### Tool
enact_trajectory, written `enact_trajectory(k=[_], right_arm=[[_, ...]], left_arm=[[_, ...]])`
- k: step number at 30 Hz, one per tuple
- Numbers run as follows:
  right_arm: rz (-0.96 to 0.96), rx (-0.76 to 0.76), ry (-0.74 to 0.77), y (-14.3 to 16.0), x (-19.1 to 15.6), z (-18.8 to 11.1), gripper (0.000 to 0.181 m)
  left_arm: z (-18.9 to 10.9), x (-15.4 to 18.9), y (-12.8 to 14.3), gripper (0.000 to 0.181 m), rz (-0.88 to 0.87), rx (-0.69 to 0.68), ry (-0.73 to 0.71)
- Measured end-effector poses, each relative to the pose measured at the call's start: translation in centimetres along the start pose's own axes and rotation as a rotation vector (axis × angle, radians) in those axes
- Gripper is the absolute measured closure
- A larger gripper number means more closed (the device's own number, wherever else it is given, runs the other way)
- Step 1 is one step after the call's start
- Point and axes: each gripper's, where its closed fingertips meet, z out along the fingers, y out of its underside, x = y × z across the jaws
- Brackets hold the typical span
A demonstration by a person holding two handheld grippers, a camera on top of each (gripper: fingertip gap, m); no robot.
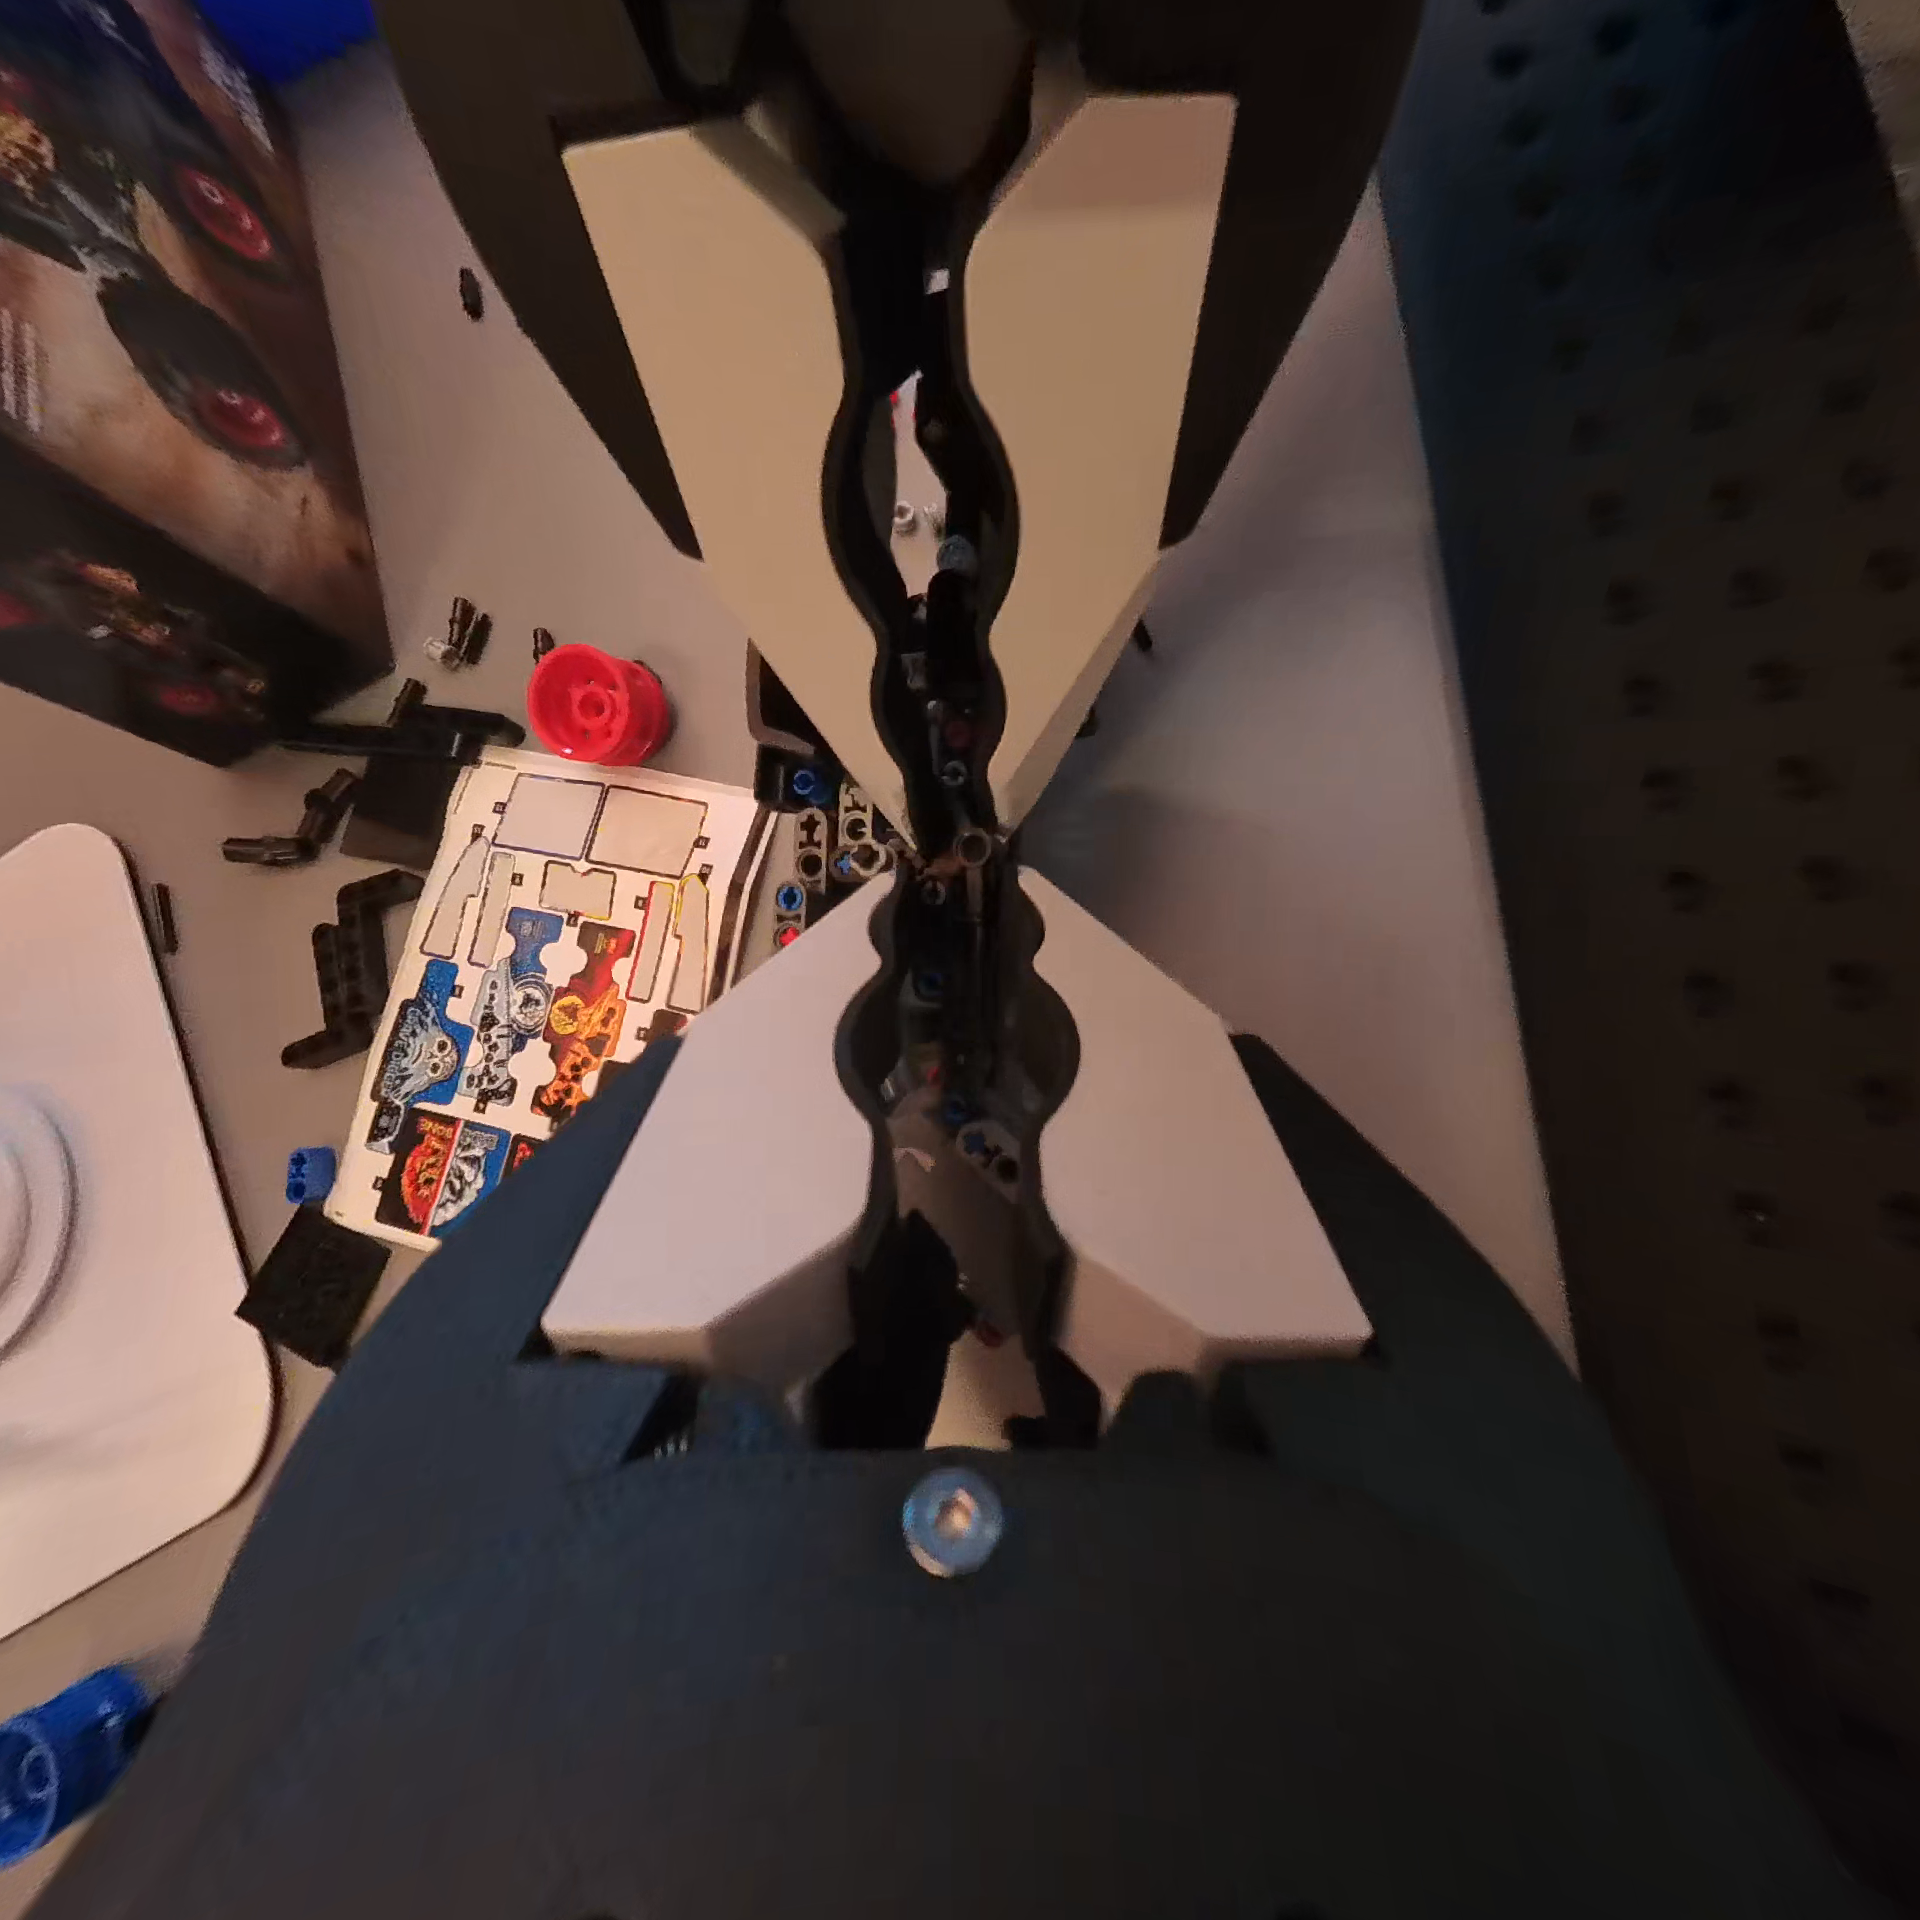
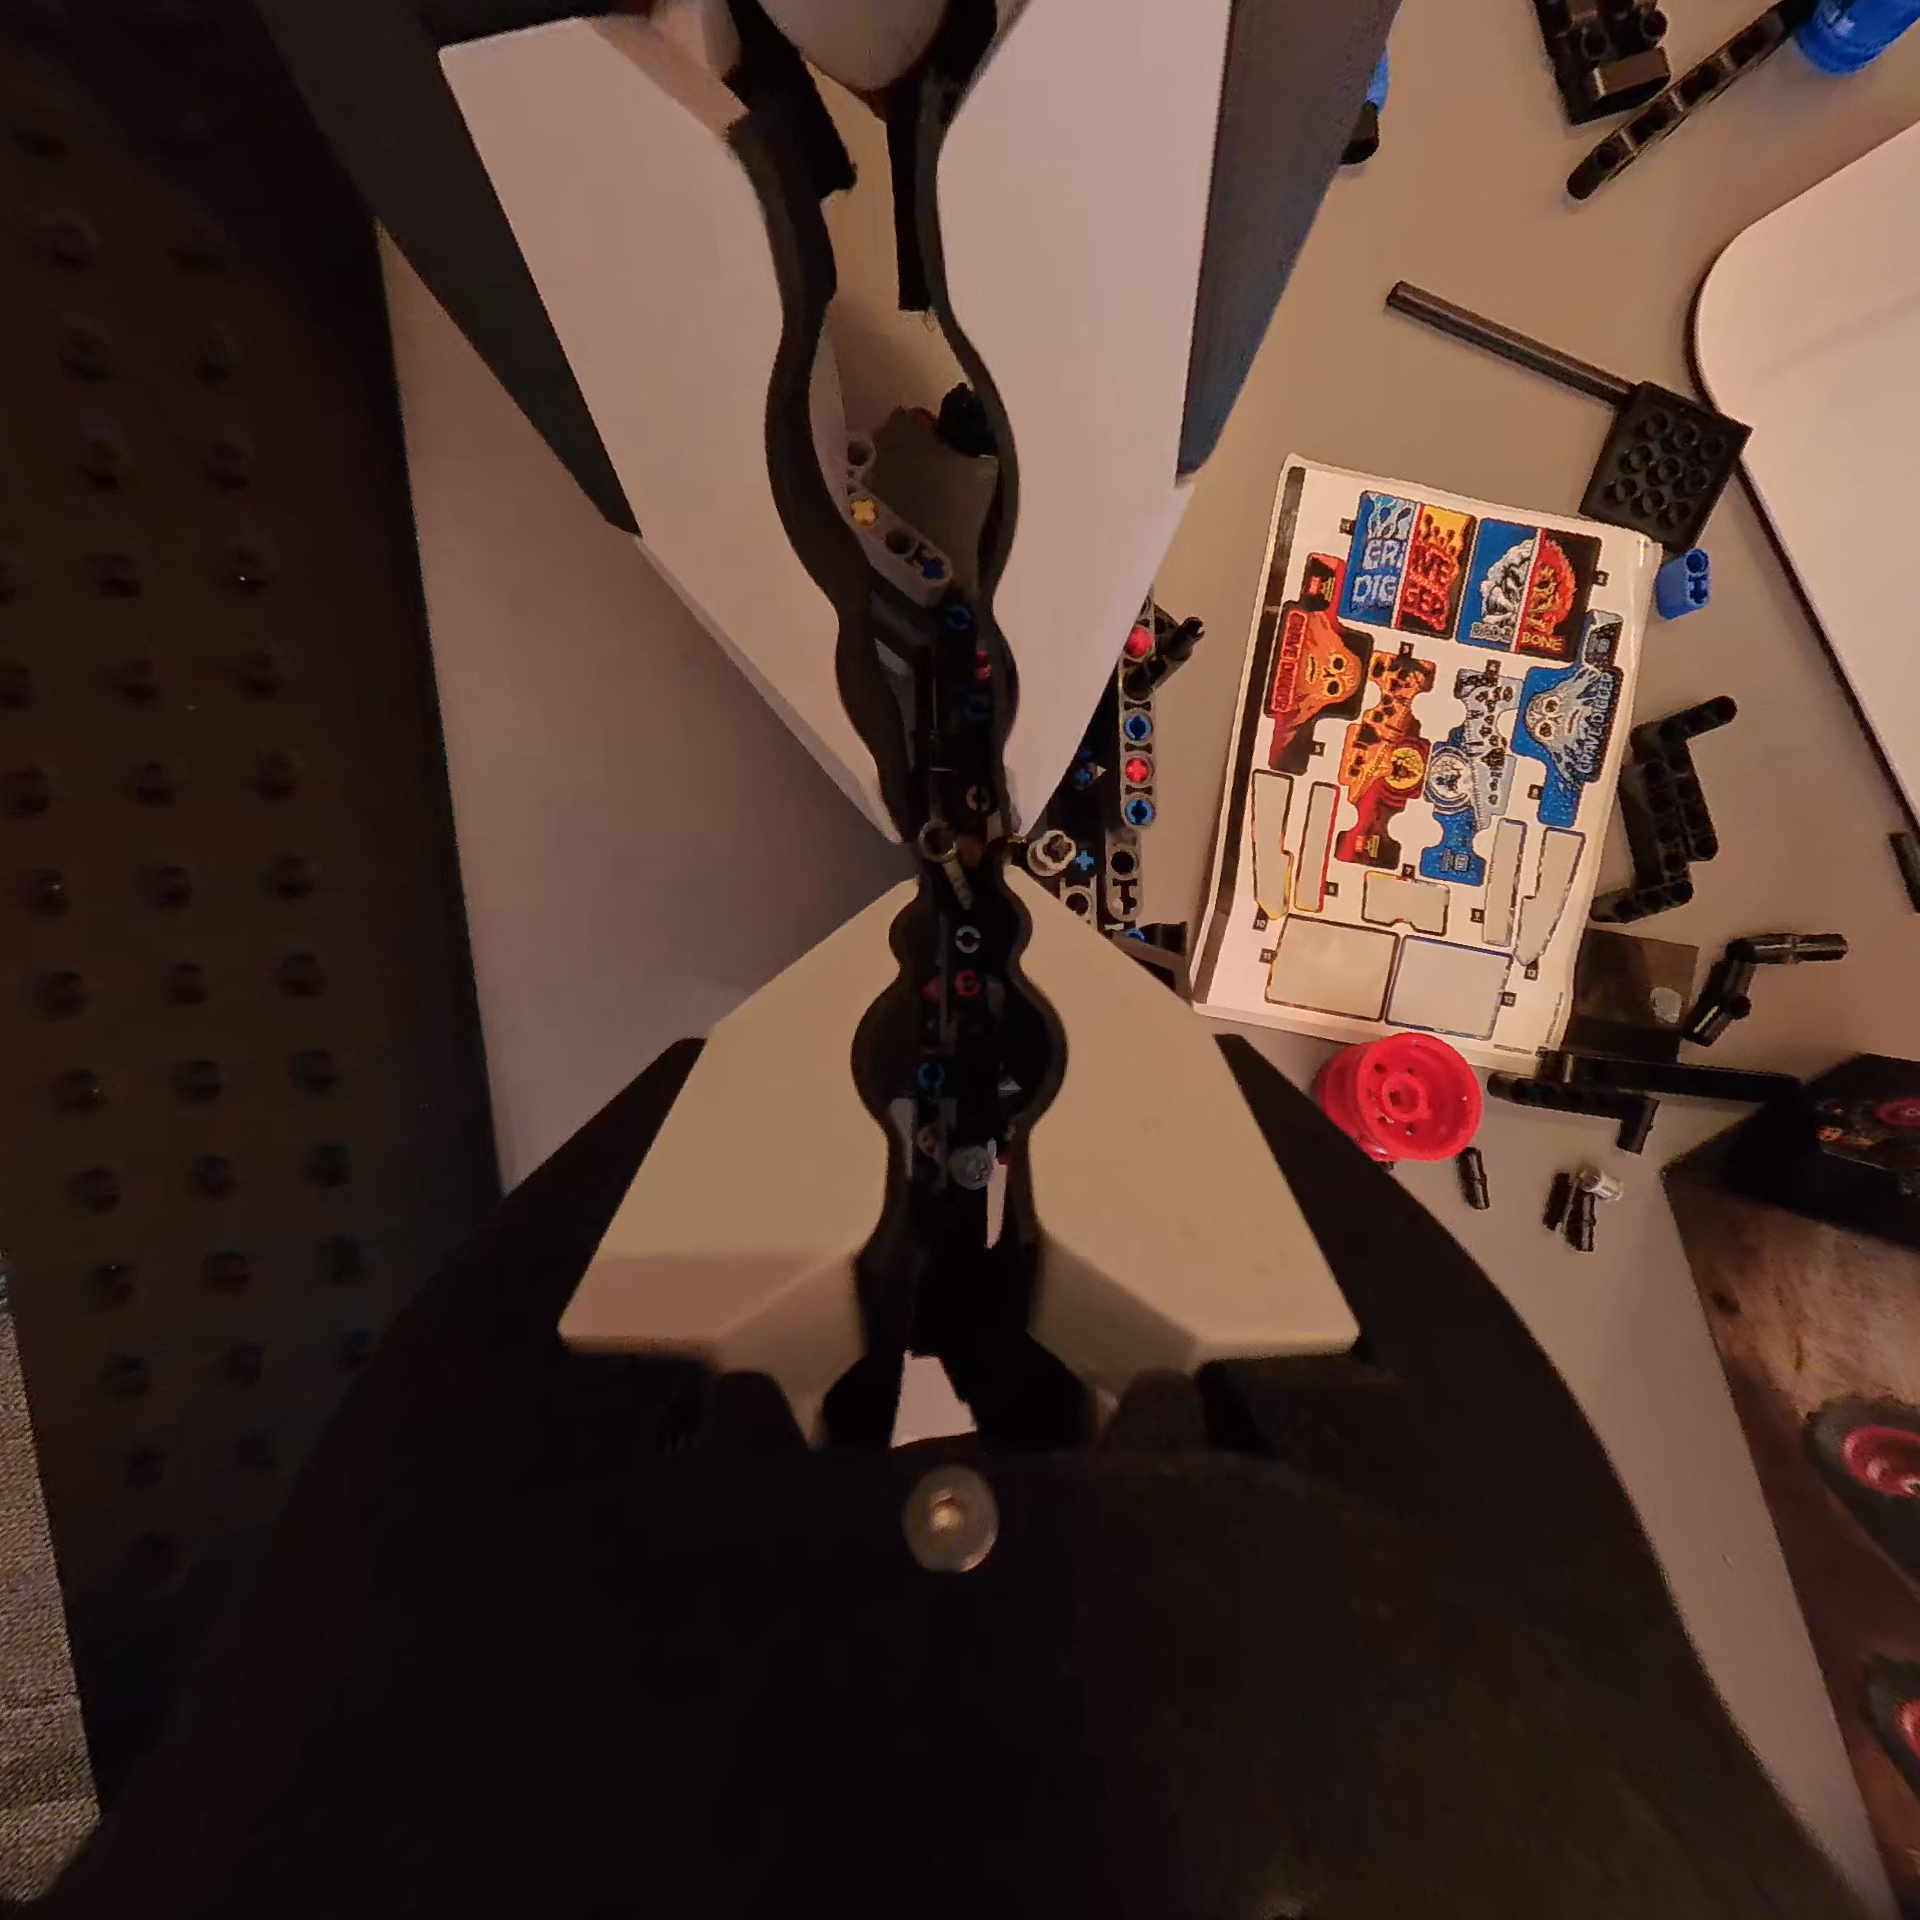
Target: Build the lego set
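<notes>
- The two grippers meet tip to tip over the table [image 1: 582, 488], each pointing at the other.
- The left gripper [image 1: 940, 873] has its jaws drawn nearly together; a dark lego assembly [image 1: 951, 790] runs through the narrow gap, and a small grey round piece sits right at the tips. I cannot tell whether the jaws actually clamp it.
- The right gripper [image 2: 961, 868] looks the same: jaws almost closed, the assembly [image 2: 961, 717] threaded between them with blue and red pins showing. Again, I cannot tell if it is gripped.
- The sticker sheet [image 1: 551, 987] lies flat on the table just beside the assembly.
- A red wheel hub [image 1: 592, 717] sits at one short edge of the sheet, nearly touching it.
- Loose black beams [image 1: 348, 966] and connectors lie scattered along the sheet's far long side.
- A small blue piece [image 1: 309, 1172] and a square black plate [image 1: 312, 1286] rest by the sheet's other short edge.
- The set's box [image 1: 156, 395] stands beyond the hub, well apart from the sheet.
- A white board [image 1: 94, 1195] lies past the black beams, away from the sheet.
</notes>
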Motion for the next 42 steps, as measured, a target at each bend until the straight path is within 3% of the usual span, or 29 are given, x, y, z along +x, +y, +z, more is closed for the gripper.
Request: enact_trajectory(k=[9, 23, 24, 26, 28, 29, 33, 38, 42], right_arm=[[-0.002, -0.003, 0.002, 0.1, 0.0, 0.0, 0.175], [0.021, 0.079, -0.007, -0.3, -0.3, 0.0, 0.174], [0.032, 0.083, -0.011, -0.2, -0.2, 0.0, 0.175], [0.039, 0.093, -0.014, -0.2, -0.2, 0.0, 0.174], [0.034, 0.076, -0.010, -0.2, -0.3, 0.0, 0.174], [0.035, 0.073, -0.012, -0.2, -0.2, 0.0, 0.174], [0.040, 0.099, -0.004, -0.5, -0.2, 0.0, 0.175], [0.063, 0.194, -0.002, -1.5, -0.4, -1.9, 0.161], [0.068, 0.187, 0.035, 1.1, -1.1, -4.4, 0.168]], left_arm=[[0.0, -0.1, -0.1, 0.169, 0.015, 0.029, -0.080], [-0.5, 0.1, -0.4, 0.170, -0.073, 0.210, -0.168], [-0.7, 0.0, -0.6, 0.170, -0.070, 0.230, -0.181], [-3.8, -1.1, -3.6, 0.168, -0.142, 0.421, -0.202], [-3.9, -2.3, -2.4, 0.168, -0.065, 0.272, -0.267], [-3.3, -2.1, -1.7, 0.168, -0.097, 0.255, -0.233], [-3.9, -0.8, -2.4, 0.168, -0.095, 0.361, -0.206], [-3.6, -0.1, -1.8, 0.168, 0.022, 0.300, -0.260], [-3.1, 1.9, -1.7, 0.168, 0.137, 0.209, -0.263]])
